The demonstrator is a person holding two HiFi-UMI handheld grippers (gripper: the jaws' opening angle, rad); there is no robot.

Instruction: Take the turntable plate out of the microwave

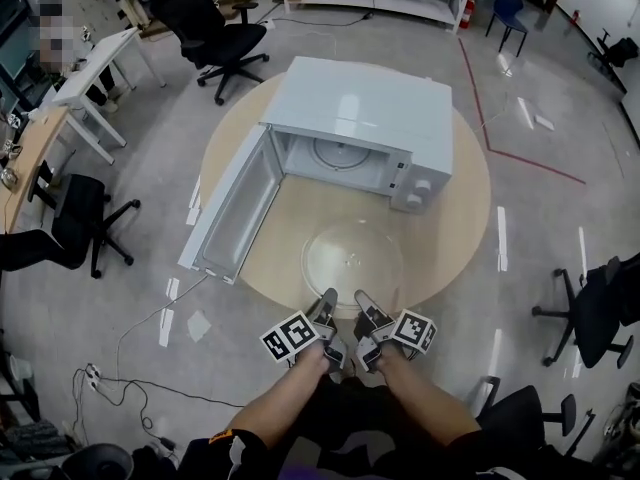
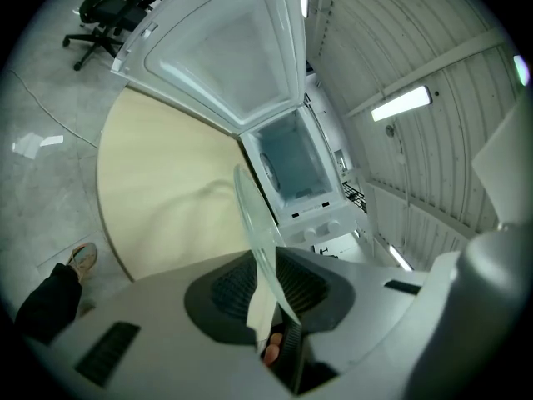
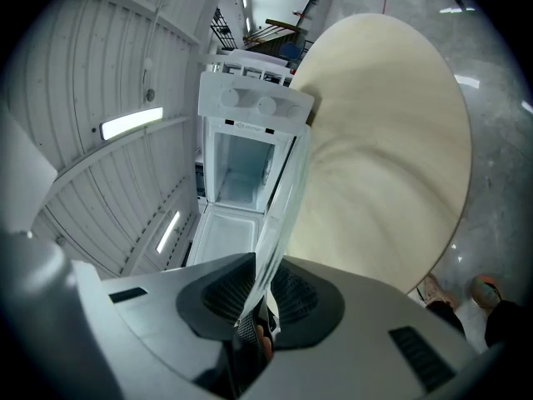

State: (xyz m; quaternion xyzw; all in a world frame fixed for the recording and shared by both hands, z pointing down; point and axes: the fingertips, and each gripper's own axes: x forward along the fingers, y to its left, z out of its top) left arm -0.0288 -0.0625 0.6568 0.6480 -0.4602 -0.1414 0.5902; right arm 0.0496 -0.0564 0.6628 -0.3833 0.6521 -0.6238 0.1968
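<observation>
Glass turntable plate (image 1: 352,258), rim clamped between the jaws of left gripper (image 1: 327,304) and right gripper (image 1: 365,307), may slip and shatter if either grip loosens or twists.

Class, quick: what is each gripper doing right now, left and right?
Left gripper: closed on the glass turntable plate's near rim.
Right gripper: closed on the same plate's near rim.

Clear, colourless round glass turntable plate (image 1: 352,260) above a pale beige round table (image 1: 300,208). White box-shaped microwave (image 1: 365,108), its interior also white. Speckled grey floor (image 1: 540,238) crossed by a thin red painted line (image 1: 535,165). Black swivel office chairs (image 1: 215,28). Light grey left gripper (image 1: 327,303) and right gripper (image 1: 364,306), each with a cube patterned in black-and-white square markers.
</observation>
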